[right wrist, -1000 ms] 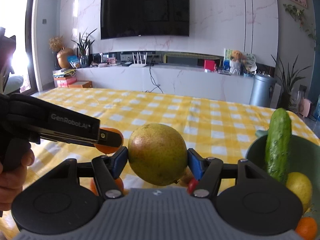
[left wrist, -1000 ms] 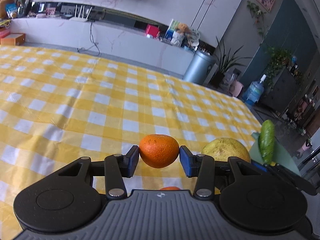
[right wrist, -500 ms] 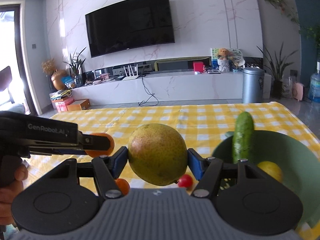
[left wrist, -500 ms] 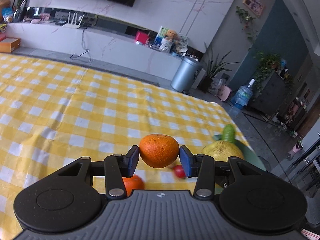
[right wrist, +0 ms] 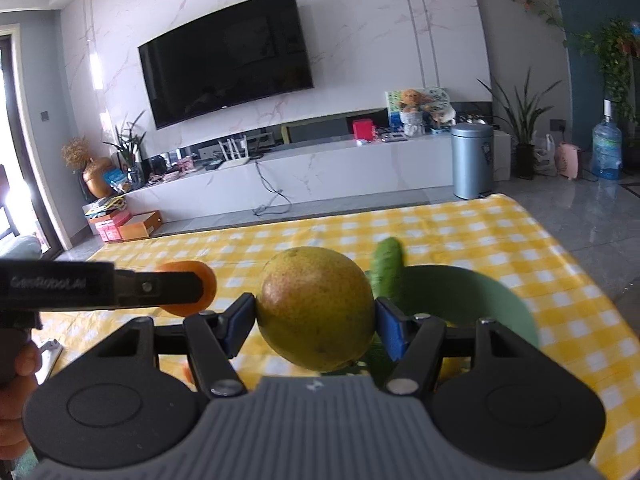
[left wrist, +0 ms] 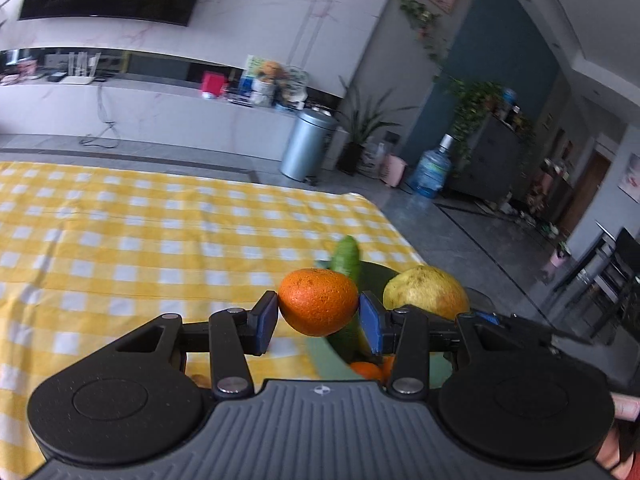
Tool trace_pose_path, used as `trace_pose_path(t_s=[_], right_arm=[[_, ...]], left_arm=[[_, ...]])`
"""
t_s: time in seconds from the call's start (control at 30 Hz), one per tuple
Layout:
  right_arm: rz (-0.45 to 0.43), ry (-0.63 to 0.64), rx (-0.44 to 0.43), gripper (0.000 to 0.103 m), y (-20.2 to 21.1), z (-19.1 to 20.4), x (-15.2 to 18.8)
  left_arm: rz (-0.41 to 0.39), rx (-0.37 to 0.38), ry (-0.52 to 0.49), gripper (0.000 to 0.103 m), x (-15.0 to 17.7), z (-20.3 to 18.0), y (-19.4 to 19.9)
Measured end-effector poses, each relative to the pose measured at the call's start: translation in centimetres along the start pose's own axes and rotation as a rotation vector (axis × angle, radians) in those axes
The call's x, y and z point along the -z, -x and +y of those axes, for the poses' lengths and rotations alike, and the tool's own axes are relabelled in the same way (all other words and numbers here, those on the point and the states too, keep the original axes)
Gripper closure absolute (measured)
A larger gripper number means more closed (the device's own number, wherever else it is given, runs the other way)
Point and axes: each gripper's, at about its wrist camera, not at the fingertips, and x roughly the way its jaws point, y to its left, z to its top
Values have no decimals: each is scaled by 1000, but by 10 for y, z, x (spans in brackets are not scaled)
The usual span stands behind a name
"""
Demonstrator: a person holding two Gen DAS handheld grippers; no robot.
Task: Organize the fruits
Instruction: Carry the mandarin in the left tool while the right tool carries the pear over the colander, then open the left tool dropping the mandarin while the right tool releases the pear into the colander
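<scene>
My left gripper is shut on an orange mandarin, held in the air above the near rim of a green bowl. My right gripper is shut on a yellow-green pear, also lifted, just left of the green bowl. A cucumber leans upright in the bowl. Inside the bowl, under the left gripper, lie small oranges. In the right wrist view the left gripper and its mandarin hang to the left. The pear shows right of the mandarin in the left wrist view.
A yellow and white checked cloth covers the table, whose right edge drops to a grey tiled floor. Beyond the far edge stand a white TV bench, a metal bin and plants. A hand grips the left tool.
Both grippers rose and swung to the right with their fruits, from over the open cloth to the green bowl. The small tomato and loose orange on the cloth dropped out of sight.
</scene>
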Motion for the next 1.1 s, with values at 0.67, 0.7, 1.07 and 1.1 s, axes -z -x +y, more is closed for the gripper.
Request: trace_pose_path(t_s=[0.67, 0.7, 1.07, 1.1], right_arm=[[244, 7, 62, 41, -34, -86, -11], [258, 13, 66, 41, -39, -87, -11], [394, 168, 112, 41, -77, -89, -3], [395, 182, 116, 41, -78, -88, -3]], left_arm=[[212, 76, -145, 53, 12, -38, -86], [224, 73, -163, 53, 15, -40, -89], [314, 17, -301, 53, 27, -51, -117], [318, 10, -314, 53, 28, -52, -118]])
